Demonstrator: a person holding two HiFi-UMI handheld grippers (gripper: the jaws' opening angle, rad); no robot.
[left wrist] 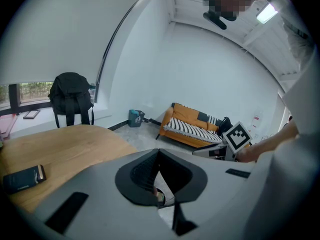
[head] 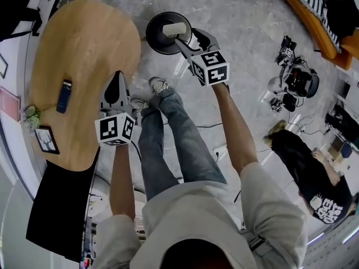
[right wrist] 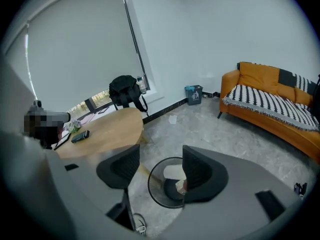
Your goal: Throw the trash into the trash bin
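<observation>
Nearby, wooden table [head: 84,49] beside trash bin [head: 150,35].

You are working over a grey marbled floor [head: 247,21], with a rounded wooden table [head: 84,49] filling the upper left of the head view and an orange sofa [right wrist: 270,106] under a striped throw lying along the right edge of the right gripper view. At centre left there, a black backpack [right wrist: 125,90] is sitting behind the table, where a drawn pale blind [right wrist: 75,44] is leaving only a low strip of window [right wrist: 95,103] showing. In the left gripper view, white walls [left wrist: 215,74] are rising to a ceiling light [left wrist: 266,13] glowing at upper right.
</observation>
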